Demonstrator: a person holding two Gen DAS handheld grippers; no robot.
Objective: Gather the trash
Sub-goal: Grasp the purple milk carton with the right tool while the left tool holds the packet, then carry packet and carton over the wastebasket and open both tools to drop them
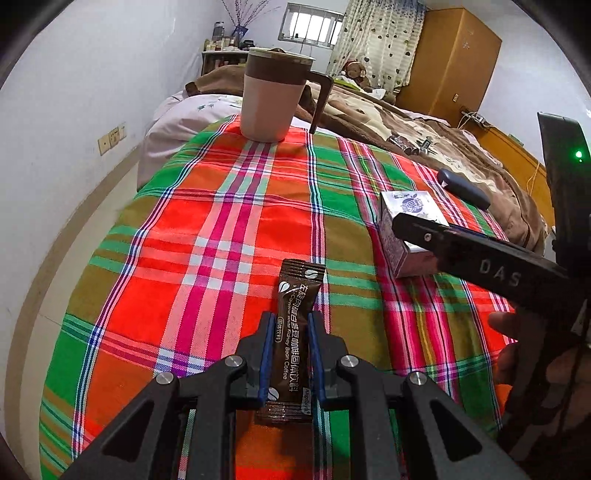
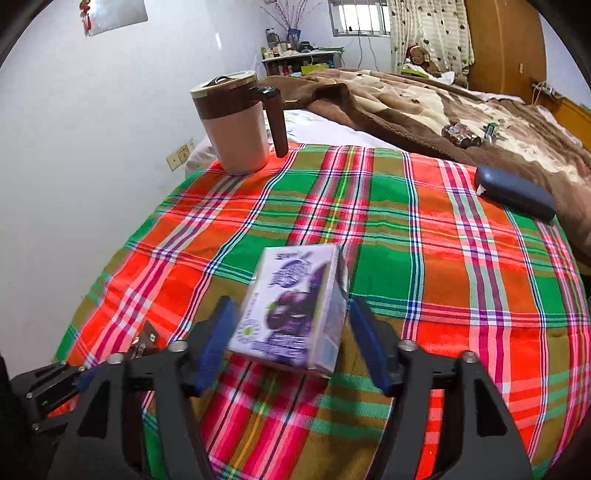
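A bedroom with pale walls, a barred window (image 2: 360, 16) and heart-print curtains (image 2: 428, 33) frames a bed spread with a woven plaid cloth (image 2: 406, 229) in red, green, olive and pink. Beyond it a plush brown blanket (image 2: 424, 107) lies rumpled toward a wooden wardrobe (image 1: 458, 59). A smooth pink-and-brown lidded mug (image 2: 236, 122) with an angular handle stands upright at the cloth's far edge; a dark oblong case (image 2: 515, 197) rests near the right side. A small purple drink carton (image 2: 291, 310), boxy and glossy, sits tilted and motion-blurred between the right gripper (image 2: 291, 341), whose blue-padded jaws stand wide apart with a gap on each side, not pressing it. In the left wrist view the carton (image 1: 406, 232) sits on the cloth partly behind that gripper's black finger. The left gripper (image 1: 290, 354) is clamped on a slim brown foil coffee sachet (image 1: 291, 339), jaws narrow against its long edges.
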